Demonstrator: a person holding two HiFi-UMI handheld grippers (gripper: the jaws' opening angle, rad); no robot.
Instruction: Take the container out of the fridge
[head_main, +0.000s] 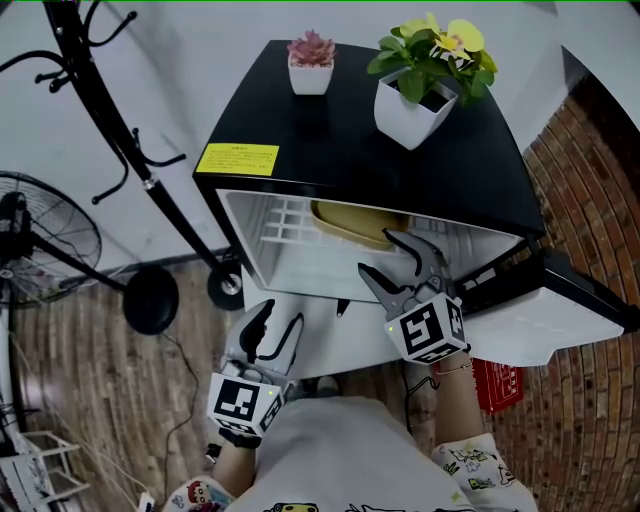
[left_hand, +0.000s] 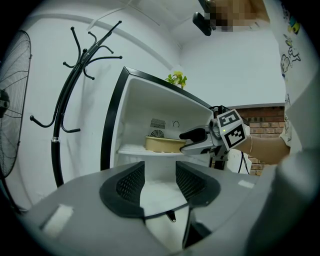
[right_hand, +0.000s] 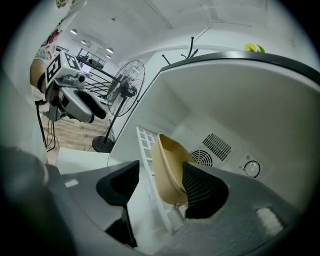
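Observation:
A shallow tan container (head_main: 355, 222) rests on the white wire shelf (head_main: 285, 222) inside the open black mini fridge (head_main: 350, 150). My right gripper (head_main: 375, 251) reaches into the fridge and stands open. In the right gripper view, the container (right_hand: 167, 167) has its near rim between the spread jaws, with one pad (right_hand: 200, 192) over its inner side. I cannot tell whether the pads touch it. My left gripper (head_main: 280, 315) hangs open and empty in front of the fridge, below the shelf. The left gripper view shows the container (left_hand: 164, 144) and the right gripper (left_hand: 192, 141) beside it.
Two potted plants (head_main: 425, 85) (head_main: 311, 62) stand on the fridge top. The fridge door (head_main: 560, 310) hangs open at the right. A black coat rack (head_main: 110, 130) and a standing fan (head_main: 40, 240) are to the left. A red object (head_main: 497, 385) lies on the brick-pattern floor.

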